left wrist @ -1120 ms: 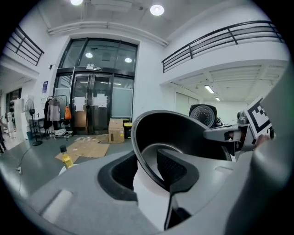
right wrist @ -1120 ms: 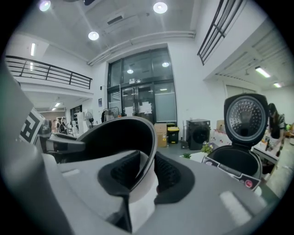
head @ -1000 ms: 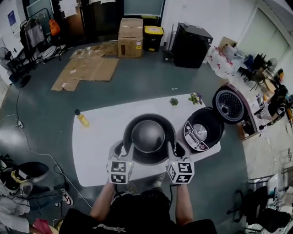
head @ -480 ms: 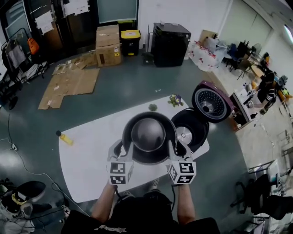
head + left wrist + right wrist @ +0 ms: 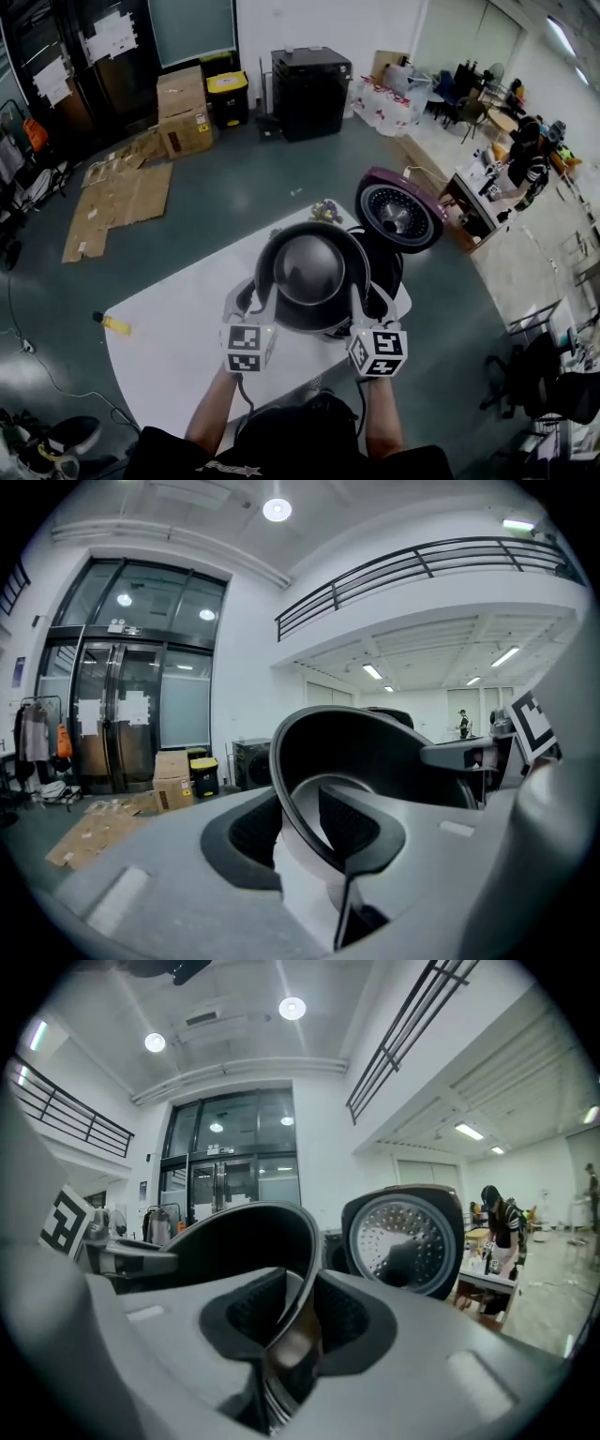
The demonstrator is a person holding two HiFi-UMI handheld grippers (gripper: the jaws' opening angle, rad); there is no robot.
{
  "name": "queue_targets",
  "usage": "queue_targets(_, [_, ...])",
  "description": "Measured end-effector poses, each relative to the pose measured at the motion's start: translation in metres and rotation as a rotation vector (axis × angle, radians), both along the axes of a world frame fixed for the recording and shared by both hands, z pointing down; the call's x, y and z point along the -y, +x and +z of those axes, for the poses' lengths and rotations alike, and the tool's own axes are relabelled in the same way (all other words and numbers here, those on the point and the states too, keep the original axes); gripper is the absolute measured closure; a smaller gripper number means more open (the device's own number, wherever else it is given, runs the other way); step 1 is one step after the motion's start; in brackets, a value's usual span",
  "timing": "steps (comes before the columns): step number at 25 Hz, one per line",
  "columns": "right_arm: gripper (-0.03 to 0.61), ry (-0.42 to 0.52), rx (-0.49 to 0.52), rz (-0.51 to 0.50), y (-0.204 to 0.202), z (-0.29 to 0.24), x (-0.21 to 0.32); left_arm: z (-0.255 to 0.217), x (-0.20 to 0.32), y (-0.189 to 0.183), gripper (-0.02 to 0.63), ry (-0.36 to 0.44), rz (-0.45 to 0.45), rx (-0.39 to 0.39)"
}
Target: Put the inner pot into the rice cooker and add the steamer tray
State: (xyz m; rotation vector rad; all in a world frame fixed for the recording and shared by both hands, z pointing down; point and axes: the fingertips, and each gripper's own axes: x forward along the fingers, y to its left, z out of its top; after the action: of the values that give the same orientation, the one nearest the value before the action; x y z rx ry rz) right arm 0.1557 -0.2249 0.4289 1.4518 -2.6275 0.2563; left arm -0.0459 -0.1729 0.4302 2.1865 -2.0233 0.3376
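Observation:
The dark round inner pot (image 5: pixel 311 274) hangs in the air between both grippers, over the white table's right part. My left gripper (image 5: pixel 251 305) is shut on the pot's left rim (image 5: pixel 309 803), one pad inside and one outside the wall. My right gripper (image 5: pixel 361 302) is shut on the right rim (image 5: pixel 298 1312) the same way. The rice cooker (image 5: pixel 386 255) stands just behind and right of the pot, mostly hidden by it, its lid (image 5: pixel 399 212) raised and open; the lid (image 5: pixel 403 1241) also shows past the right jaws. No steamer tray is visible.
The white table (image 5: pixel 178 342) runs from lower left to upper right, with a small yellow bottle (image 5: pixel 114 324) near its left edge and a green sprig (image 5: pixel 324 211) at its far edge. Cardboard boxes (image 5: pixel 183 120) and a black cabinet (image 5: pixel 311 92) stand beyond. A person (image 5: pixel 527 164) stands at a bench, far right.
Both grippers have carried the pot to the right, from the table's middle to right in front of the open cooker, which it now partly hides. The grips are unchanged.

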Motion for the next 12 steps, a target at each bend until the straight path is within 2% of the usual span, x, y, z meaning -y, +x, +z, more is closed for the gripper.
queue_targets(7, [0.486, -0.014, 0.027, 0.122, 0.044, 0.006, 0.038, 0.005, 0.063, 0.039, 0.486, 0.001, 0.085, -0.001])
queue_targets(12, [0.486, -0.057, 0.039, 0.192, 0.066, 0.017, 0.056, 0.011, 0.098, 0.059, 0.491, -0.020, 0.149, -0.011])
